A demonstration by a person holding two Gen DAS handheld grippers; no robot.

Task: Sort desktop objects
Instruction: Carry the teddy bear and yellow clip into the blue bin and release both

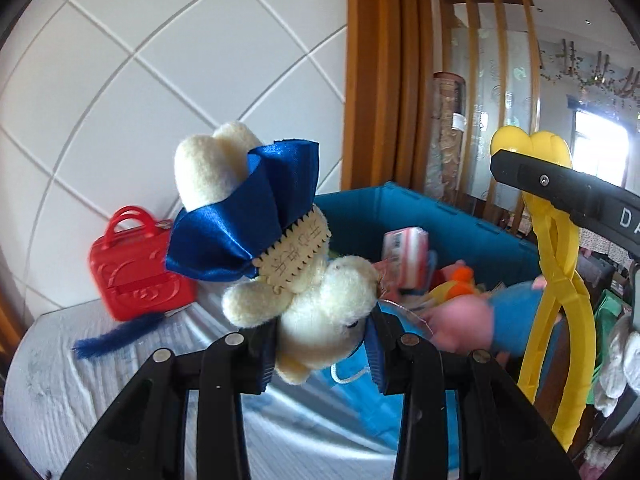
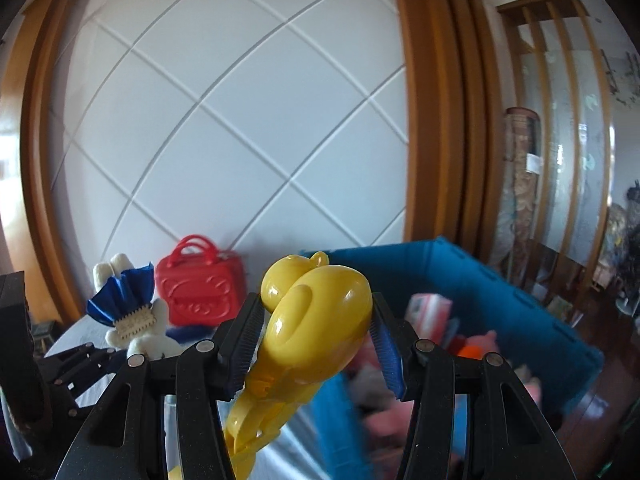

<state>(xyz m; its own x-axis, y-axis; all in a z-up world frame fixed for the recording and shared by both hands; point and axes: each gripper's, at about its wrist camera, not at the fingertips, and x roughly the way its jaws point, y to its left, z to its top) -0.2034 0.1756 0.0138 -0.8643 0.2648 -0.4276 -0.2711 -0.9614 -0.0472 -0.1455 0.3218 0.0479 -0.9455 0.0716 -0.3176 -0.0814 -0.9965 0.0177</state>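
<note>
A cream plush bear (image 1: 320, 304) with a blue satin bow and a biscuit-shaped tag hangs upside down in my left gripper (image 1: 320, 360), which is shut on its head. It is held above the table, beside the blue storage box (image 1: 420, 216). My right gripper (image 2: 316, 344) is shut on the duck-shaped head of a yellow plastic clamp toy (image 2: 316, 320), whose long handles hang down between the fingers. In the left wrist view the yellow clamp toy (image 1: 552, 280) and the right gripper's finger (image 1: 560, 188) are at the right. The plush bear (image 2: 136, 320) shows at the left of the right wrist view.
The blue storage box (image 2: 500, 304) holds several toys, among them a pink and blue plush (image 1: 480, 320) and a pink carton (image 1: 404, 256). A red toy handbag (image 1: 136, 272) stands against the white panelled wall. A blue tassel (image 1: 116, 336) lies on the silver table cover (image 1: 60, 380).
</note>
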